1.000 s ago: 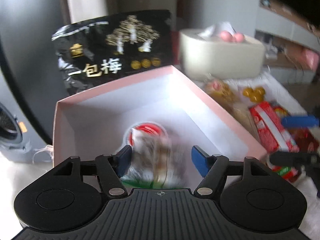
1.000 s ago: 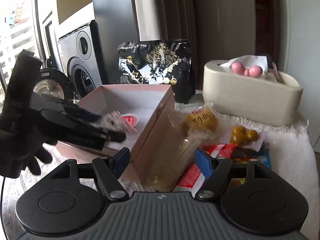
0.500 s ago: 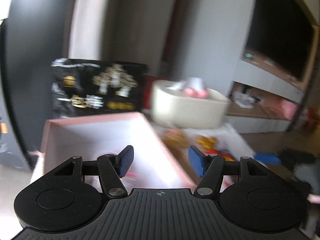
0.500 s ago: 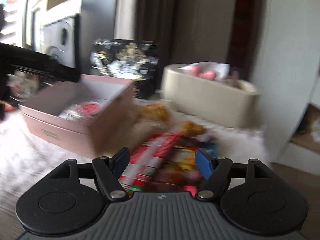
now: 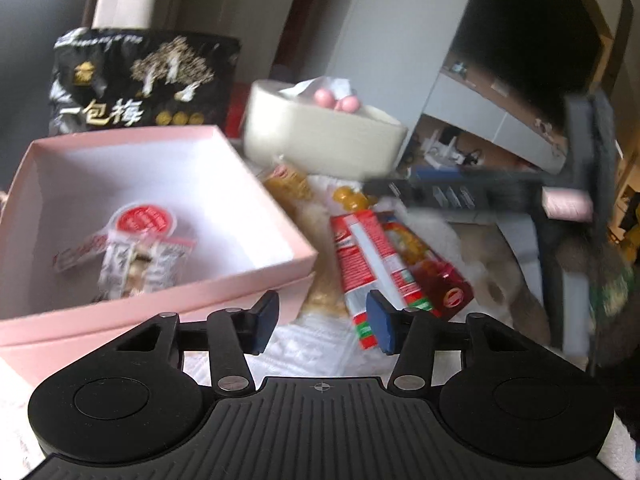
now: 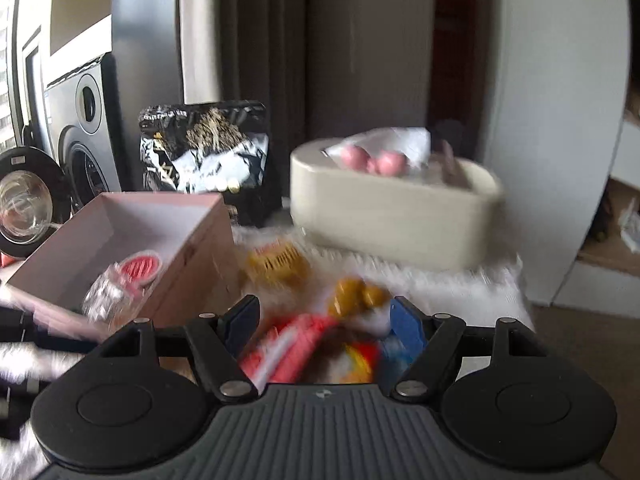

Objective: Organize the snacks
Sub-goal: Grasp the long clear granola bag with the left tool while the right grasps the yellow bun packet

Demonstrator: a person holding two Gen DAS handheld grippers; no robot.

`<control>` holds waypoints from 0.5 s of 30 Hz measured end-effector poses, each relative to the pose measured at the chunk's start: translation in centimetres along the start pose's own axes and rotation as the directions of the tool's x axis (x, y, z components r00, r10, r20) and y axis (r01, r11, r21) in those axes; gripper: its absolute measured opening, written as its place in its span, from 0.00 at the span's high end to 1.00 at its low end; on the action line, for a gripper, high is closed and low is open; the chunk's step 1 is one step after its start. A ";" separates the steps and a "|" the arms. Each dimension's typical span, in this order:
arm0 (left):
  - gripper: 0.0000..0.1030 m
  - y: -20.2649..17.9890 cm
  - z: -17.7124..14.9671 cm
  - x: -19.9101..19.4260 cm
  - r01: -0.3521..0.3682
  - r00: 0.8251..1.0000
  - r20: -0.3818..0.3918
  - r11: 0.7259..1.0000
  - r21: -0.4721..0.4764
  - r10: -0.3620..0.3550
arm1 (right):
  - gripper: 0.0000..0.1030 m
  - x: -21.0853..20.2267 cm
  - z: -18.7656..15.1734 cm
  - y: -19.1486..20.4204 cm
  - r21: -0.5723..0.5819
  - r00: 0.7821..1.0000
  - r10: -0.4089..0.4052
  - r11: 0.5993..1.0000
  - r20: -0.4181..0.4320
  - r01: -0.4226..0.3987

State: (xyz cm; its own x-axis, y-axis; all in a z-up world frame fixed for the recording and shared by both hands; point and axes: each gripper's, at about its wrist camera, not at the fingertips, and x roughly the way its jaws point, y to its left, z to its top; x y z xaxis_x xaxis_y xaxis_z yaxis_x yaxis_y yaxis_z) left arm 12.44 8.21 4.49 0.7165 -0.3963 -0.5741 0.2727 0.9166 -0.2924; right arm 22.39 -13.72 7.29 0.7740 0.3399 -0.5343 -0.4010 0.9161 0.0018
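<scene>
A white fluffy cloth (image 5: pixel 316 344) covers the surface. On it stands one pink box (image 5: pixel 168 168) holding two wrapped snacks (image 5: pixel 136 248); beside it lie one red packet (image 5: pixel 368 256) and more blurred snacks. The left gripper (image 5: pixel 320 320) hangs with nothing between its closing jaws. The right gripper (image 6: pixel 324 324) stands parted over the blurred packets; whether it touches them I cannot tell.

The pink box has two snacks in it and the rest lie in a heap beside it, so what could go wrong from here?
1. The left tool, jaws closing with nothing between them, sits close to the pink box wall and might knock it.
2. The red packet lies in the overlapping pile, so a grab may drag neighbours like the yellow candies.
3. The right tool hovers over the same pile; both tools could collide.
</scene>
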 end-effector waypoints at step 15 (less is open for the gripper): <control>0.50 7.4 -2.7 -3.3 -0.137 0.989 0.031 0.968 -0.212 0.147 | 0.29 15.2 4.7 0.5 0.230 0.961 0.115 0.971 -0.251 -0.056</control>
State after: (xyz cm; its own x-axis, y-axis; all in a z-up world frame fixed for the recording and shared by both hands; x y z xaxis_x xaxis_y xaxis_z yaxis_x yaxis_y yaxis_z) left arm 10.39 16.14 2.19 0.7682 -0.2556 -0.5869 0.0296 0.9300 -0.3663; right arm 36.31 -7.12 3.15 0.5751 0.3787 -0.7252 -0.3202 0.9199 0.2265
